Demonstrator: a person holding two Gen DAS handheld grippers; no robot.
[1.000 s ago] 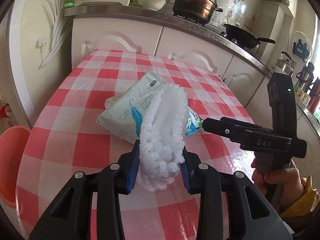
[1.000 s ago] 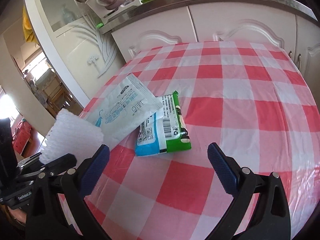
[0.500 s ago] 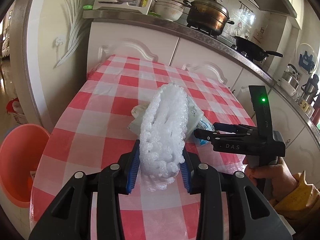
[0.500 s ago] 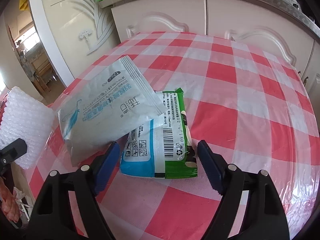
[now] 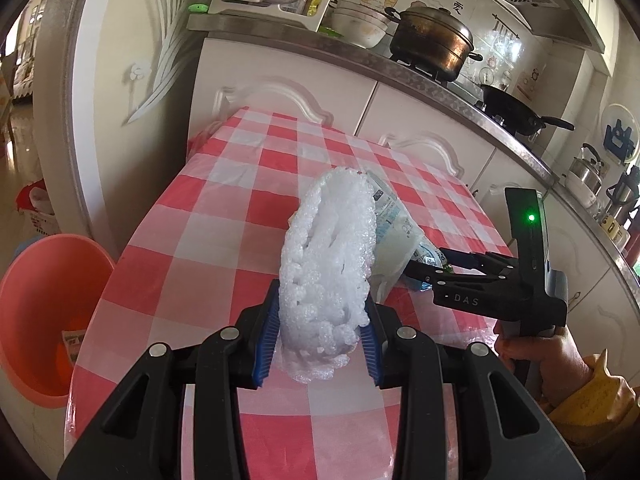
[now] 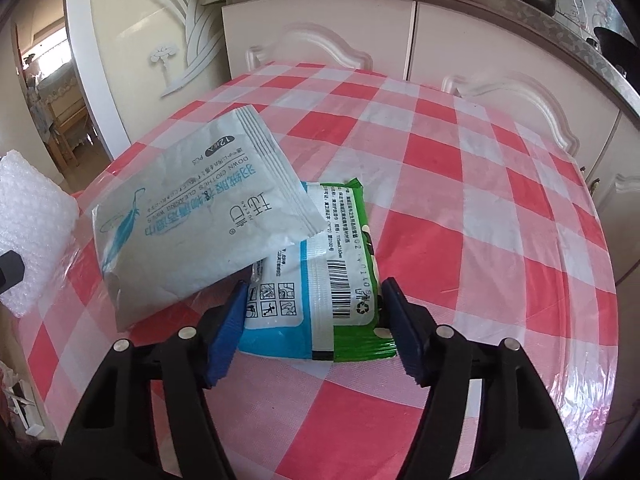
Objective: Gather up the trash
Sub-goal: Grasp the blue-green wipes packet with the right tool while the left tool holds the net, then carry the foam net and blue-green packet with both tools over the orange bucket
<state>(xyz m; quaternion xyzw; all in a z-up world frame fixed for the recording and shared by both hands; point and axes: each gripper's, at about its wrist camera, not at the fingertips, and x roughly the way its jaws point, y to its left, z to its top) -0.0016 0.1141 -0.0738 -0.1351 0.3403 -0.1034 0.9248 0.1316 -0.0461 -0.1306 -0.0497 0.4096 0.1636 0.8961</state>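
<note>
Claws over the checked worktop (image 6: 460,184): left claw (image 5: 320,332) clenched on white foam netting (image 5: 328,264).
Right claw (image 6: 316,328) has just been closing around the green-and-blue wipes packet (image 6: 320,280), which lies under the white wipes pouch (image 6: 200,216); pad contact cannot be told.

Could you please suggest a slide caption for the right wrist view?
Right gripper, jaws just closing, straddles the green wipes packet under a white sachet on the checked tablecloth.
</note>
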